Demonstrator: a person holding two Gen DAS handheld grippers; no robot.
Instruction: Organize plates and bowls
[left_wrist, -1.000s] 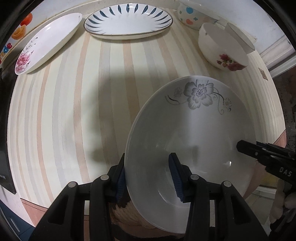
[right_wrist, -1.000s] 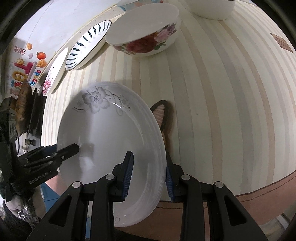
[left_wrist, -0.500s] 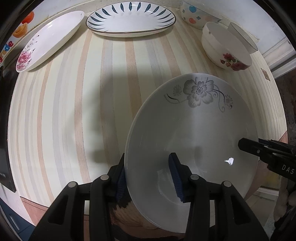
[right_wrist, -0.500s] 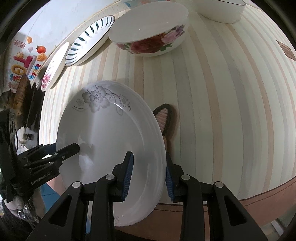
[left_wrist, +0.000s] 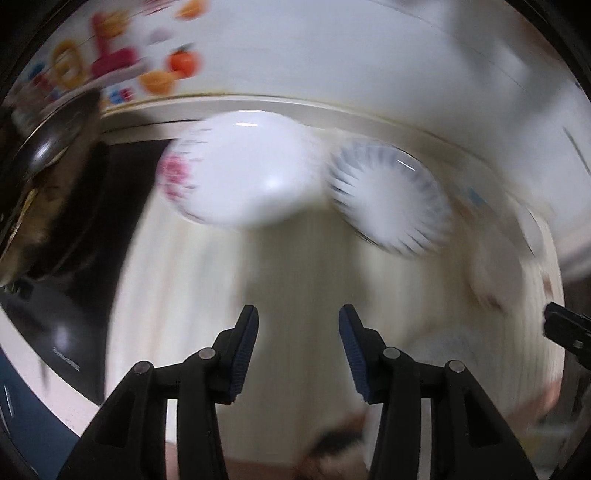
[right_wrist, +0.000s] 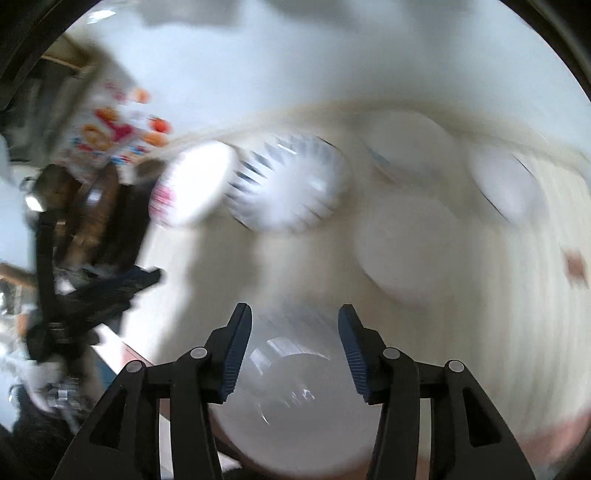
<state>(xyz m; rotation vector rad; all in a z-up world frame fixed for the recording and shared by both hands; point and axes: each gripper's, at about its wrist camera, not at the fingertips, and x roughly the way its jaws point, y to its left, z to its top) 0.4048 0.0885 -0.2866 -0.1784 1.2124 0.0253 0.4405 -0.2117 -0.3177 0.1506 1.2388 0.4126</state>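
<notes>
Both views are blurred by motion. My left gripper (left_wrist: 298, 345) is open and empty above the striped table (left_wrist: 295, 273). My right gripper (right_wrist: 294, 347) is open; the white grey-flower plate (right_wrist: 295, 398) lies blurred below and between its fingers, and I cannot tell whether they touch it. A white plate with a pink flower (left_wrist: 240, 170) and a blue-leaf plate (left_wrist: 388, 199) stand at the back of the table, and both show in the right wrist view, pink-flower plate (right_wrist: 192, 188), blue-leaf plate (right_wrist: 288, 188). The left gripper shows at the left of the right wrist view (right_wrist: 110, 288).
White bowls (right_wrist: 402, 251) stand at the back right of the table, another (right_wrist: 506, 184) beyond. A dark appliance and pan (left_wrist: 55, 206) are at the left edge. A wall with colourful stickers (left_wrist: 118, 62) rises behind the table.
Both grippers have let go of the grey-flower plate and opened. Both cameras have swung up fast, so the back plates sit mid-frame and the plate has dropped low in the right view.
</notes>
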